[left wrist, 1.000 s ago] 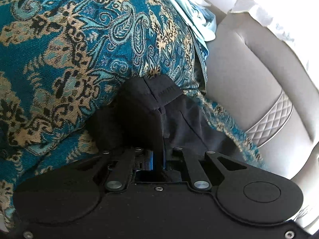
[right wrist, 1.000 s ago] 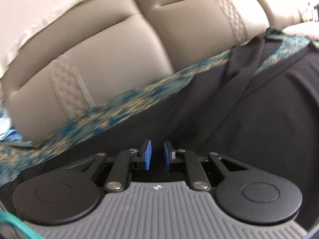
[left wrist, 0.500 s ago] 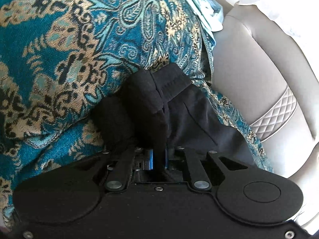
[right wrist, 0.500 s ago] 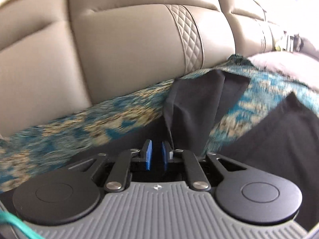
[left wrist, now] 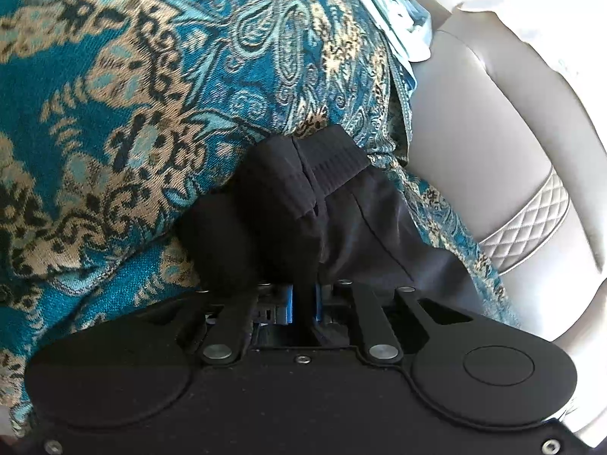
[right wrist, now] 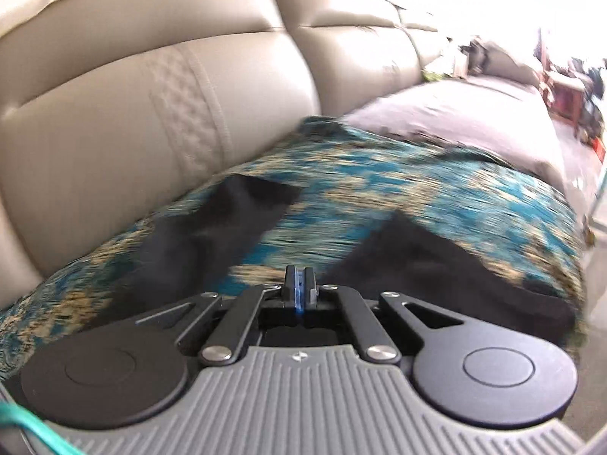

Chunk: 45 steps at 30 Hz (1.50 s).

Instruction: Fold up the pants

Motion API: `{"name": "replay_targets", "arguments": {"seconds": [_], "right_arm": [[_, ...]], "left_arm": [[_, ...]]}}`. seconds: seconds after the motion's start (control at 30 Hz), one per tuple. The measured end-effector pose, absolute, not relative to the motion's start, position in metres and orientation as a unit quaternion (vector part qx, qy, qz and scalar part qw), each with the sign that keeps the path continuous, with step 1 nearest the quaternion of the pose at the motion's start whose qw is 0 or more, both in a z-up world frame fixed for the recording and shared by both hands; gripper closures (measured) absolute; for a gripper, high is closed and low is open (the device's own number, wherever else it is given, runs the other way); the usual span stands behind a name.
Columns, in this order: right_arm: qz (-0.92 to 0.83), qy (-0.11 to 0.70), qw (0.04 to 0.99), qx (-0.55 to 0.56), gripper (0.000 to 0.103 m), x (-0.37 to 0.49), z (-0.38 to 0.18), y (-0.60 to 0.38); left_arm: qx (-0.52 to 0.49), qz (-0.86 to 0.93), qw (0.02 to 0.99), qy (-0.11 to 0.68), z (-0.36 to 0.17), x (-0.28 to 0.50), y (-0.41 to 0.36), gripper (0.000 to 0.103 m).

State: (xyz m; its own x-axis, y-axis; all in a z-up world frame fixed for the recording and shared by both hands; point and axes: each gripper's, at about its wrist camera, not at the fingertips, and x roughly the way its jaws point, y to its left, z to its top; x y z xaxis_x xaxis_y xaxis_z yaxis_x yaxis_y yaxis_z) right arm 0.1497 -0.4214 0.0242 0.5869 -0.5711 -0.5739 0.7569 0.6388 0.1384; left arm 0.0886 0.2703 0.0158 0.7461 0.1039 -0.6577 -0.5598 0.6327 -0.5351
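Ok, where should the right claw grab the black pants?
Probably the corner of the leg end of the black pants, by the sofa back. It lies flat on the blanket with its edge free, so come in low from the blanket side. The right claw is shut, so open it first. The left claw already pinches cloth by the waistband.

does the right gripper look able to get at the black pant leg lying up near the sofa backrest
Probably yes. The right gripper is shut on nothing, and the pant leg lies exposed on the paisley throw ahead and to its left, with nothing between. It must open first. The view is blurred.
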Motion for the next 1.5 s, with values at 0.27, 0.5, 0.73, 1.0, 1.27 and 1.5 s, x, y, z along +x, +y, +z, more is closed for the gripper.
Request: {"name": "replay_targets", "arguments": {"seconds": [0.27,0.5,0.73,1.0,1.27,1.5], "right_arm": [[-0.275,0.23,0.907,0.222,0.035,0.115,0.021,-0.429],[-0.243,0.279,0.919,0.138,0.02,0.229,0.052,-0.387],[-0.275,0.378,0.882,0.054,0.019,0.348,0.024,-0.376],[-0.282,0.434,0.848,0.118,0.101,0.357,0.028,-0.419],[-0.32,0.365,0.86,0.157,0.101,0.262,0.063,-0.47],[-0.319,0.333,0.862,0.211,0.1,0.154,0.083,-0.498]], "left_arm": [[-0.338,0.2,0.871,0.296,0.017,0.09,0.259,0.09],[-0.343,0.197,0.872,0.29,0.013,0.086,0.262,0.09],[-0.332,0.195,0.876,0.29,0.013,0.09,0.26,0.09],[-0.308,0.211,0.882,0.287,0.018,0.099,0.251,0.095],[-0.252,0.216,0.915,0.229,0.042,0.095,0.231,0.097],[-0.281,0.203,0.911,0.223,0.053,0.086,0.241,0.097]]}}
